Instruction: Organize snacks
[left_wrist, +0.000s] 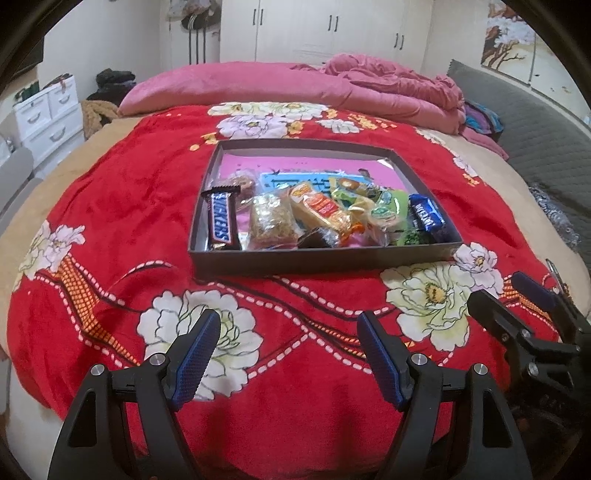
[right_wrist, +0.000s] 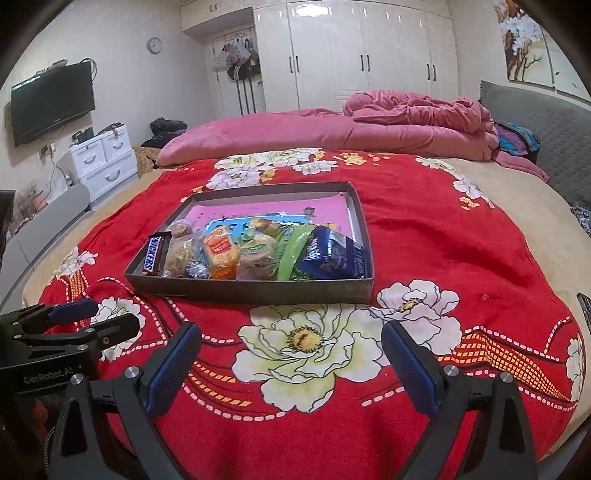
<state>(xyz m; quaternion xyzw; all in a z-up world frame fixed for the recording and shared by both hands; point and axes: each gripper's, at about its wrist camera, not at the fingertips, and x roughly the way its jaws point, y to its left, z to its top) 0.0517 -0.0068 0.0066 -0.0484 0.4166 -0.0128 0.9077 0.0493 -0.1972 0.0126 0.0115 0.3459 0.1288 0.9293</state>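
Note:
A shallow dark box (left_wrist: 325, 256) (right_wrist: 255, 290) sits on the red flowered blanket. In it lie several snacks: a Snickers bar (left_wrist: 221, 221) (right_wrist: 154, 254) at the left, a clear bag of crumbly snack (left_wrist: 271, 221), an orange packet (left_wrist: 321, 210) (right_wrist: 221, 253), green packets (left_wrist: 388, 214) (right_wrist: 291, 251) and a blue packet (left_wrist: 428, 218) (right_wrist: 328, 258) at the right. My left gripper (left_wrist: 288, 325) is open and empty, above the blanket in front of the box. My right gripper (right_wrist: 291, 336) is open and empty, beside it to the right.
The red blanket (left_wrist: 110, 206) covers a bed. A pink quilt (left_wrist: 295, 85) is piled at the far side. A grey headboard (left_wrist: 535, 122) runs along the right. White drawers (right_wrist: 103, 158) and a wall TV (right_wrist: 51, 101) stand at the left.

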